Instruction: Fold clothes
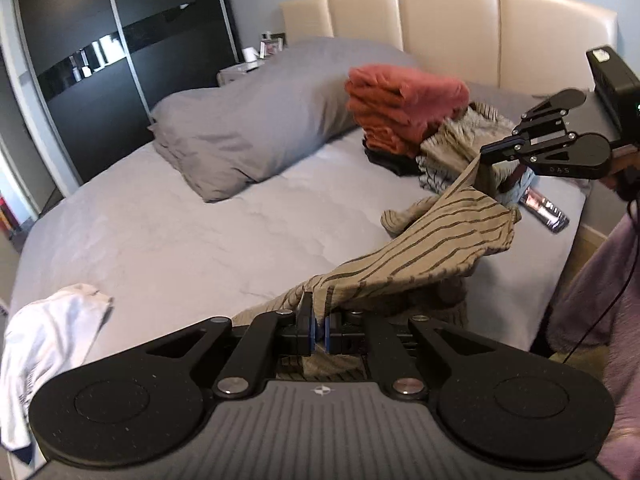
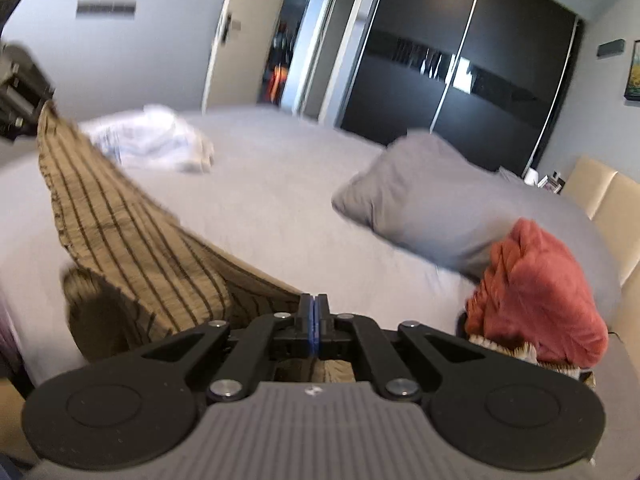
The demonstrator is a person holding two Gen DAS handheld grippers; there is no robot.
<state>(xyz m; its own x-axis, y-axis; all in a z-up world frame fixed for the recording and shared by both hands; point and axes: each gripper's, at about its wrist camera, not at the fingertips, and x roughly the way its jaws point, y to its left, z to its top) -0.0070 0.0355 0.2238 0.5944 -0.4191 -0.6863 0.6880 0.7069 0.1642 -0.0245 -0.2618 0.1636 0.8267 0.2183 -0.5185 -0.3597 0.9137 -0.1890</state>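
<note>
Two grippers hold one tan striped garment (image 1: pixel 436 240) between them, lifted off the grey bed (image 1: pixel 180 232). The left gripper (image 1: pixel 319 326) is clenched on one edge of the cloth, which bunches right at its blue pads and runs away ahead and to the right, up to the right gripper (image 1: pixel 486 152), whose tips pinch the far corner. Seen from the right wrist, the right gripper (image 2: pixel 315 326) is likewise clamped on the fabric, which stretches off to its left. Left of the left gripper, close by, lies a crumpled white garment (image 1: pixel 48 344). Farther ahead sits a grey pillow (image 1: pixel 248 128), and beyond the right gripper a stack of folded red clothes (image 1: pixel 404 108) before the cream headboard (image 1: pixel 448 20).
</note>
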